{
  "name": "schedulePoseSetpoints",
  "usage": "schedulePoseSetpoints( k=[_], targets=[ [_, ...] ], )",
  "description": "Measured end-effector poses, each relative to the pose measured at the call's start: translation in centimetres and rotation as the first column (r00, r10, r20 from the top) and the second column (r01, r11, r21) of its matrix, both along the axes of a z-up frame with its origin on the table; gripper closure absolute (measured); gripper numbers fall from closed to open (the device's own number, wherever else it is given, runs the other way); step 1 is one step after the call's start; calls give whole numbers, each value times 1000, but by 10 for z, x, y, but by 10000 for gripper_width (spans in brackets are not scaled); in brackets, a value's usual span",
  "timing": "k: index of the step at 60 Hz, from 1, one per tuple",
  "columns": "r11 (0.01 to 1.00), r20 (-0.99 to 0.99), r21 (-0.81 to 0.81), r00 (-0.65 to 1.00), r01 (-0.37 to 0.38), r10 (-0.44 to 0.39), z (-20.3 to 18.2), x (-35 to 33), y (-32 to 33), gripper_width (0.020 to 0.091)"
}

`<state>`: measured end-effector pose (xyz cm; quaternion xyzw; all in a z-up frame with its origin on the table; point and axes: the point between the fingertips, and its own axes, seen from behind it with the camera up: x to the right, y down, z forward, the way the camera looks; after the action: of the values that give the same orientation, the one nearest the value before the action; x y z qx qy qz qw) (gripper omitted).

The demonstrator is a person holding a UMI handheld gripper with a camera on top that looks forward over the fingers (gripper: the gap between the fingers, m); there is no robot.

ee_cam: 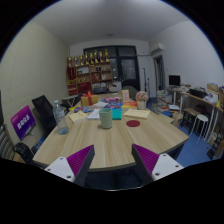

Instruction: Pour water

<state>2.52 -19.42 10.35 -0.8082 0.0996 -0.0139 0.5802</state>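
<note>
Hovering open gripper (112,160) — green cup (106,118) well beyond

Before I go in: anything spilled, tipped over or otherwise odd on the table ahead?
Nothing stands out. The green cup stands upright on the wooden table, beyond the open, empty tool. No spill shows on the wood. The far end is cluttered, too small to judge.

Shelf (90,72) contents too small to identify; table (100,145) near edge hidden behind jaws' pads.
</note>
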Motion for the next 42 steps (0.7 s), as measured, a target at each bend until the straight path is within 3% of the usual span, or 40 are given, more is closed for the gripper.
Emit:
schedulePoseSetpoints(
  k=[9, 14, 28, 42],
  targets=[
    [1000, 12, 8, 1000, 23, -23, 8, 2, 1, 272],
    [1000, 25, 13, 1000, 18, -19, 13, -60, 22, 273],
    [996, 10, 45, 997, -80, 80, 25, -158, 99, 272],
    [979, 13, 94, 983, -183, 183, 13, -244, 237, 270]
  ],
)
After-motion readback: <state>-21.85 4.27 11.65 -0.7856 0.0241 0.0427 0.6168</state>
